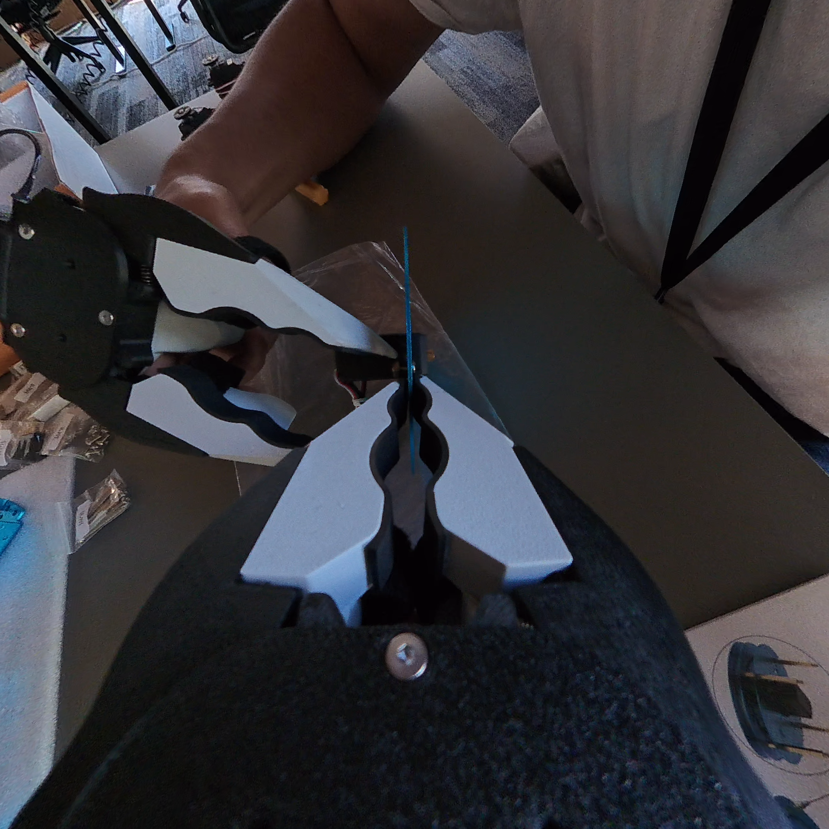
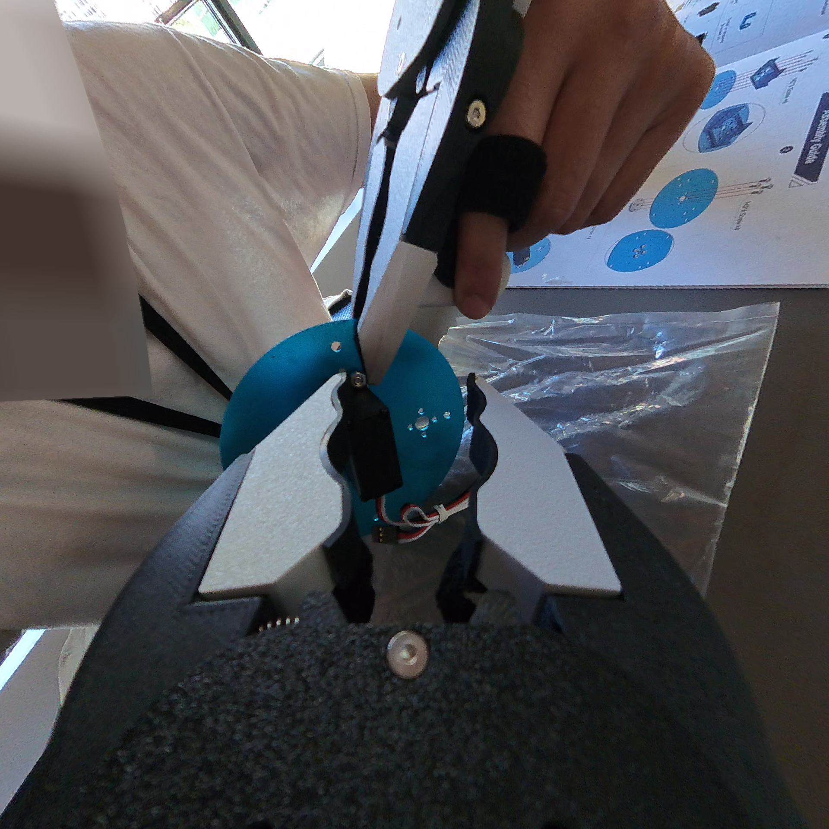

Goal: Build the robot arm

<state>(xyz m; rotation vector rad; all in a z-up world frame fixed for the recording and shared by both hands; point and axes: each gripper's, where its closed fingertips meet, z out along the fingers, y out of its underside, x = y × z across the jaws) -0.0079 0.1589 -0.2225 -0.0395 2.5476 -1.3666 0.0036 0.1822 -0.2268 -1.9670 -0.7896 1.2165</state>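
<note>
Your left claw [image 1: 410, 394] is clamped edge-on around the thin blue disc [image 1: 407, 323], which rises as a sliver up the centre of the left wrist frame; that grip holds the plate upright and, I judge, steady enough for the other tool to work against its face. In the right wrist view the same blue disc [image 2: 291, 386] shows broadside at centre frame, pinched from above by the left claw's white fingers [image 2: 390, 341].

Your right claw [image 2: 403, 390] stands wide open, holding nothing. One finger lies against the small black servo [image 2: 372, 444] mounted on the disc's face (its red, white and dark lead [image 2: 421, 516] coils just below), while the other finger sits clear of the servo, out past the disc's right edge. In the left wrist view the tip of the right claw [image 1: 354, 386] meets the servo [image 1: 363, 363] beside the disc.

Behind it all a clear plastic bag [image 2: 605, 394] lies flat on the dark worktop [image 1: 583, 359], and a printed instruction sheet [image 2: 717, 202] occupies the upper right of the right frame, near enough to consult.
</note>
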